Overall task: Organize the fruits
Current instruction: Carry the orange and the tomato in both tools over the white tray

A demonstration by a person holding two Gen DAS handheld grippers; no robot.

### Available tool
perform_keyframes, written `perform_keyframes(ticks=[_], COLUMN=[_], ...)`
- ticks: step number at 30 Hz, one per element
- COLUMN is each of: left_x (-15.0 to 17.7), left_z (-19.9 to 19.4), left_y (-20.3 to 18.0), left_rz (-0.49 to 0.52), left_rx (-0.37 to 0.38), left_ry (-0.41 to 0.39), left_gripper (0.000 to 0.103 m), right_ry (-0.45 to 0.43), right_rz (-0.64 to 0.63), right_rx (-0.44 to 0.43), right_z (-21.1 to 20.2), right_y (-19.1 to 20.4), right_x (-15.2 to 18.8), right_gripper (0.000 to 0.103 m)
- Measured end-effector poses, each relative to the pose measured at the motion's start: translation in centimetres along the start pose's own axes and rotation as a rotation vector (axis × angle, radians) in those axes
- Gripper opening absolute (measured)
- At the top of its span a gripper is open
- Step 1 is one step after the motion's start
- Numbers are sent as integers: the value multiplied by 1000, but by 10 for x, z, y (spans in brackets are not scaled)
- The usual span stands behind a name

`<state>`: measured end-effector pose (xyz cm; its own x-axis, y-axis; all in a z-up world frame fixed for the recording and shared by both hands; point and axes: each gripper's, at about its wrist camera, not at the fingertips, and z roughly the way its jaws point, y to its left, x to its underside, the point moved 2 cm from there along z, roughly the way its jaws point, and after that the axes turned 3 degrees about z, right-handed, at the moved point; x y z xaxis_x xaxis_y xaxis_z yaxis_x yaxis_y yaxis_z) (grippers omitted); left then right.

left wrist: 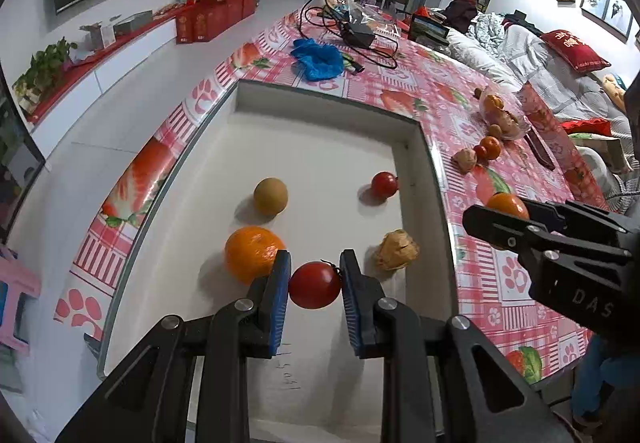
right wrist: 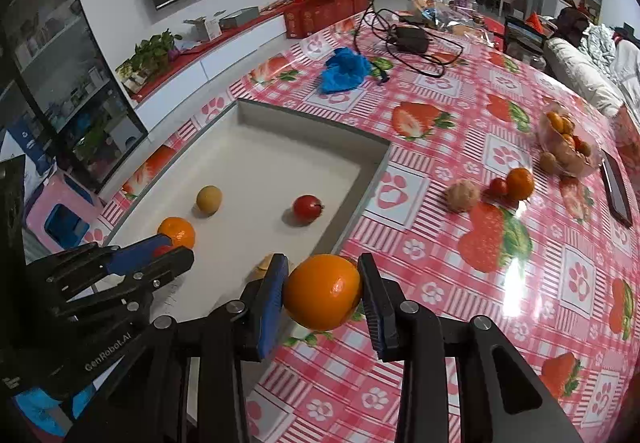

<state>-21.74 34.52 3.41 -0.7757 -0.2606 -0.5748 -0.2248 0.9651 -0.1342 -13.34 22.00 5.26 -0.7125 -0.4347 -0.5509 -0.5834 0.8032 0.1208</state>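
Note:
My left gripper [left wrist: 315,285] is shut on a red tomato [left wrist: 315,285], held over the white tray [left wrist: 320,111]. In the tray lie an orange [left wrist: 250,253], a tan round fruit [left wrist: 271,196], a second tomato [left wrist: 384,185] and a walnut [left wrist: 396,249]. My right gripper [right wrist: 323,293] is shut on an orange [right wrist: 322,291], hanging above the tray's near right rim [right wrist: 360,203]. The left gripper [right wrist: 160,255] appears at the left of the right wrist view, over the tray. On the tablecloth lie a walnut [right wrist: 463,195], a small tomato [right wrist: 498,187] and an orange [right wrist: 520,184].
A clear bag of fruits and nuts [right wrist: 568,145] sits at the table's far right beside a dark phone [right wrist: 618,191]. A blue cloth [right wrist: 344,69] and black cables with an adapter [right wrist: 412,39] lie beyond the tray. A sofa with bedding [left wrist: 532,55] borders the table's right side.

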Motion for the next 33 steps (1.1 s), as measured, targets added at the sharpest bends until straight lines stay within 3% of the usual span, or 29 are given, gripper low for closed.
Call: perform_keyframes(ticks=[33], left_x=[-16], left_z=[14], left_y=[-4], left_rz=[40], left_rx=[5], left_ry=[-12], left_gripper=[28], right_ry=[29], right_rz=[-27], right_rx=[-20], right_z=[22], right_y=[14], right_x=[-11], right_gripper=[38])
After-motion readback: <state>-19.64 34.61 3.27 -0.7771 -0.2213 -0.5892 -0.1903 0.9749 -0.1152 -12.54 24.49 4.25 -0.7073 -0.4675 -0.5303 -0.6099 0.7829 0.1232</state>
